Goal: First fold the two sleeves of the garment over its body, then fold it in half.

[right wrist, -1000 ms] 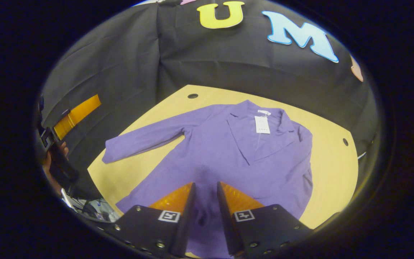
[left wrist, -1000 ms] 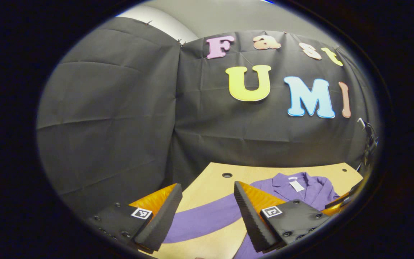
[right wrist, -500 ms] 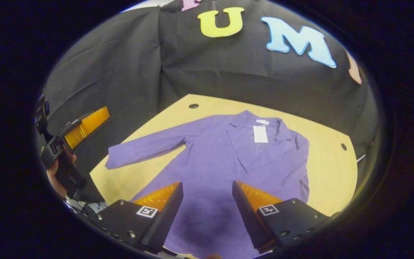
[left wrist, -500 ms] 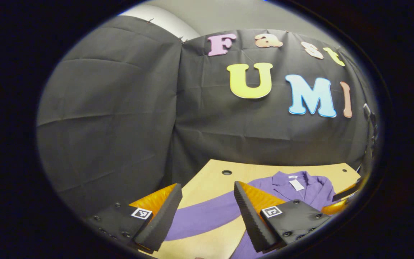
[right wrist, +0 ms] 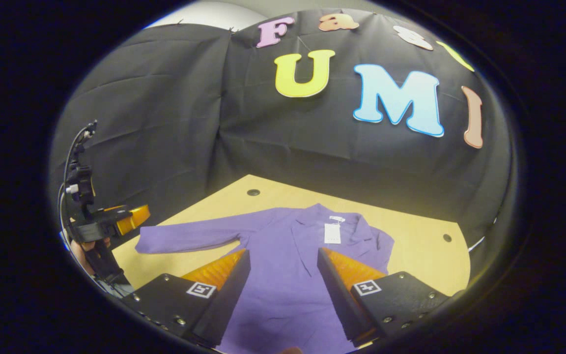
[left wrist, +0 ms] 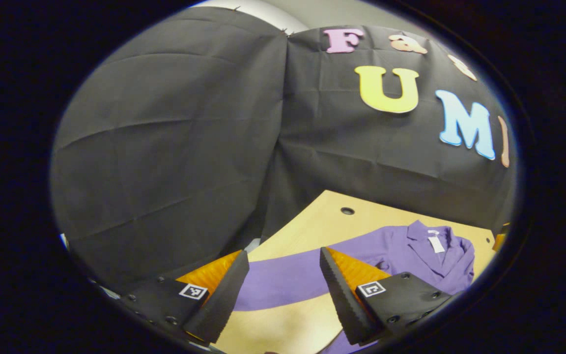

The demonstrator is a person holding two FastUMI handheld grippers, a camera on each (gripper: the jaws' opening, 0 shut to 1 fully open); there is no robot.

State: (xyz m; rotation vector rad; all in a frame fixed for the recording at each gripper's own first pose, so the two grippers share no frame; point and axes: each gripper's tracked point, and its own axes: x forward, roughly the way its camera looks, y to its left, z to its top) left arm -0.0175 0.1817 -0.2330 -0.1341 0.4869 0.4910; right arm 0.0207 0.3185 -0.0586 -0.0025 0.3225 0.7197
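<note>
My left gripper (left wrist: 279, 290) above table edge, jaws apart, straddling outstretched purple sleeve (left wrist: 288, 280), not touching. My right gripper (right wrist: 283, 290) jaws apart, above jacket (right wrist: 288, 275) body. Jacket flat on wooden table (right wrist: 410, 246); white tag (right wrist: 331, 233) at collar.

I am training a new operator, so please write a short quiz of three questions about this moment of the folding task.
1. True or false: the left gripper is shut on the outstretched sleeve.
2. Multiple choice: where does the white tag lie? A) at the cuff of the sleeve B) just below the collar of the purple jacket C) on the bare wooden table
3. Fill in: the right gripper hangs with its jaws ____ above the jacket's body.

Key: 1. False; its jaws are open and the sleeve lies flat on the table. 2. B. 3. open.
</note>
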